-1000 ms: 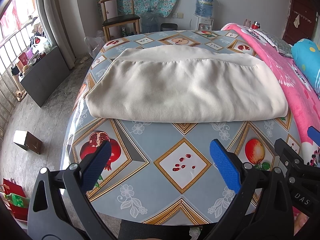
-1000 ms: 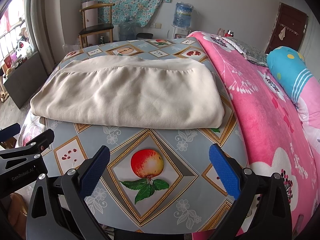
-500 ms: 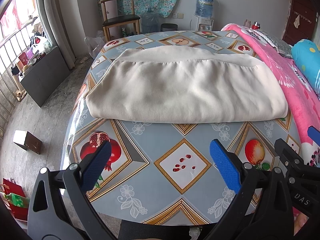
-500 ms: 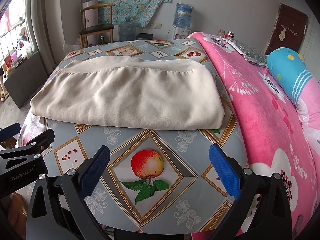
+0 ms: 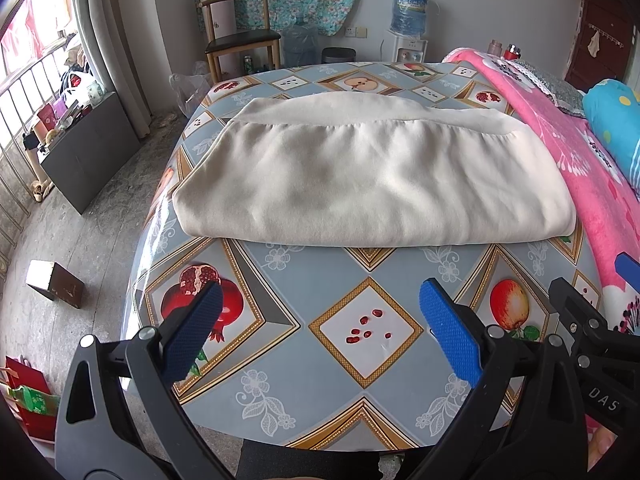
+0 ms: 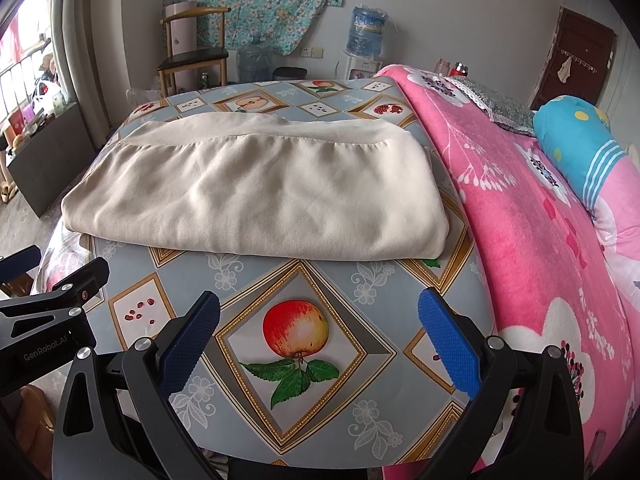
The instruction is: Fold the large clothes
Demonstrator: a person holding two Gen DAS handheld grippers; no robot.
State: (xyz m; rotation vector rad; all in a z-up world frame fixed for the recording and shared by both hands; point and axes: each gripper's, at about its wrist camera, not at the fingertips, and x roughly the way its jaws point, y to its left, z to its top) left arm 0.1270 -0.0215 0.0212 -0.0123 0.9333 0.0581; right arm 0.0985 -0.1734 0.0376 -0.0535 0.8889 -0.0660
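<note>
At the far left, off the table, a small brown box (image 5: 56,289) sits on the concrete floor. The left gripper (image 5: 320,326) hovers over the near table edge, jaws spread wide and holding nothing. Ahead of it, the cream garment (image 5: 372,176) lies folded into a broad band across the fruit-patterned tablecloth (image 5: 368,332), its left end close to the table's left edge. The right gripper (image 6: 319,330) is likewise spread and empty (neither touches the cloth). Further right, a pink blanket (image 6: 532,248) borders the garment. The fabric looks slippery: pinching only the top layer could undo the fold, or drag that left end overboard.
</note>
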